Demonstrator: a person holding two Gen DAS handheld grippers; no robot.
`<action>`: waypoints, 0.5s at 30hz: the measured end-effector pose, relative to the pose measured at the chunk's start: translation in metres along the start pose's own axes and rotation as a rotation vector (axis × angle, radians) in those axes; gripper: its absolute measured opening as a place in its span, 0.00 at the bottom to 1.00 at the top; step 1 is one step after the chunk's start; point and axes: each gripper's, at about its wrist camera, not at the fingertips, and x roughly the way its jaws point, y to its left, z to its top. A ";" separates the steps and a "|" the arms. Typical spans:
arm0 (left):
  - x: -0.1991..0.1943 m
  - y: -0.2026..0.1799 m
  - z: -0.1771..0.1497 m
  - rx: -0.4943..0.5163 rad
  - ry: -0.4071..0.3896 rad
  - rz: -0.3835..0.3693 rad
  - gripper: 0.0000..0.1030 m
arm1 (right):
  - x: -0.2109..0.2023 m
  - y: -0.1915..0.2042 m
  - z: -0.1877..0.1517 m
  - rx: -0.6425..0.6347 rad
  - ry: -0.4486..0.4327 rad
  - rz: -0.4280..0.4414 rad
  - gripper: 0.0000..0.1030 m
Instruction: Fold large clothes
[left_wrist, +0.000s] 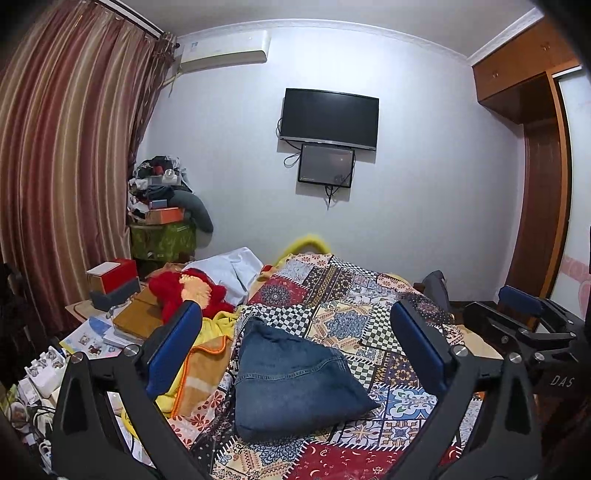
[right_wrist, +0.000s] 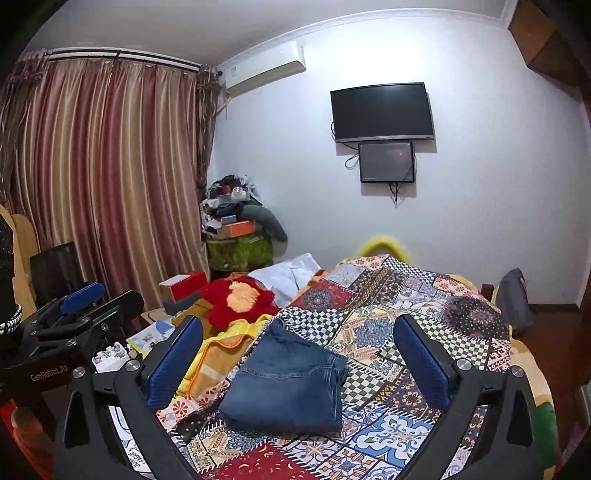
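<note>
I'm looking at the folded jeans (left_wrist: 295, 380) sitting as a compact bundle on the patchwork bedspread (left_wrist: 373, 325), near the bed's left side, just beside the yellow blanket (left_wrist: 218, 328). My left gripper (left_wrist: 295, 350) is spread wide and empty, and my right gripper (right_wrist: 299, 354) is the same, with nothing between its pads. My worry: the top fold looks puffy, so it may spring open unaided. If I brush it with a finger, the bundle could slump toward the blanket edge.
</note>
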 end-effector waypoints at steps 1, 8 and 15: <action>0.000 0.000 -0.001 -0.001 0.001 -0.001 1.00 | 0.001 0.000 0.000 -0.001 0.001 -0.001 1.00; 0.003 0.001 -0.004 0.003 0.013 -0.004 1.00 | 0.005 0.001 0.001 -0.007 0.014 -0.005 1.00; 0.005 0.000 -0.004 0.007 0.020 0.005 1.00 | 0.005 0.001 0.001 -0.010 0.015 -0.008 1.00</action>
